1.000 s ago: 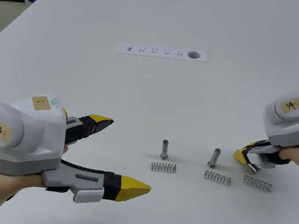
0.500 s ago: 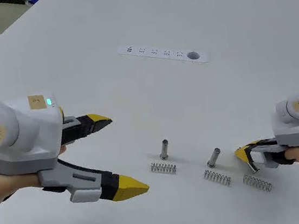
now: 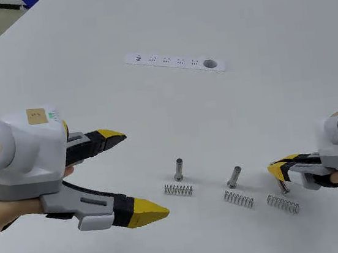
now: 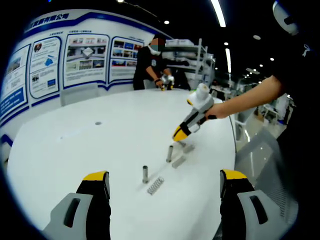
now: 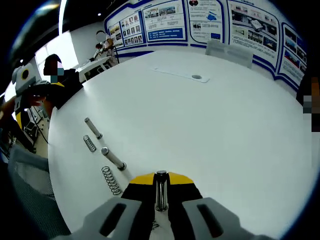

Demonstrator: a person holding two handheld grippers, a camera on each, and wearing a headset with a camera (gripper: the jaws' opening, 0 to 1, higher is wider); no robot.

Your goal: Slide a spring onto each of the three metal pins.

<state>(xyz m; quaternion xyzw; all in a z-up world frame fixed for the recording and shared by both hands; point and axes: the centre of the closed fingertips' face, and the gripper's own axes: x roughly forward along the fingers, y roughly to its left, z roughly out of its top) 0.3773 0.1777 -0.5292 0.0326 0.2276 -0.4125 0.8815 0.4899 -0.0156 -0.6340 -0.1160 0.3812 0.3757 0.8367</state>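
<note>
Two metal pins (image 3: 178, 169) (image 3: 234, 177) stand upright on the white table (image 3: 229, 113). Three springs (image 3: 178, 190) (image 3: 238, 199) (image 3: 283, 204) lie flat in front of them. My right gripper (image 3: 283, 168) is shut on the third pin (image 3: 282, 185), just above the rightmost spring. In the right gripper view that pin (image 5: 160, 192) sits between the yellow fingertips (image 5: 140, 181), with the other pins (image 5: 93, 128) (image 5: 113, 158) to the left. My left gripper (image 3: 135, 174) is open, left of the pins, holding nothing. The left gripper view has the near pin (image 4: 145, 173) and a spring (image 4: 155, 185) ahead.
A white power strip (image 3: 173, 61) lies flat on the table beyond the pins. Bare table surrounds the parts. People stand at the far side of the table (image 4: 155, 60), and wall posters (image 5: 210, 20) hang behind it.
The right gripper with its pin has drifted slightly right, away from the two standing pins. The left gripper stays open and has hardly moved. The head camera has shifted.
</note>
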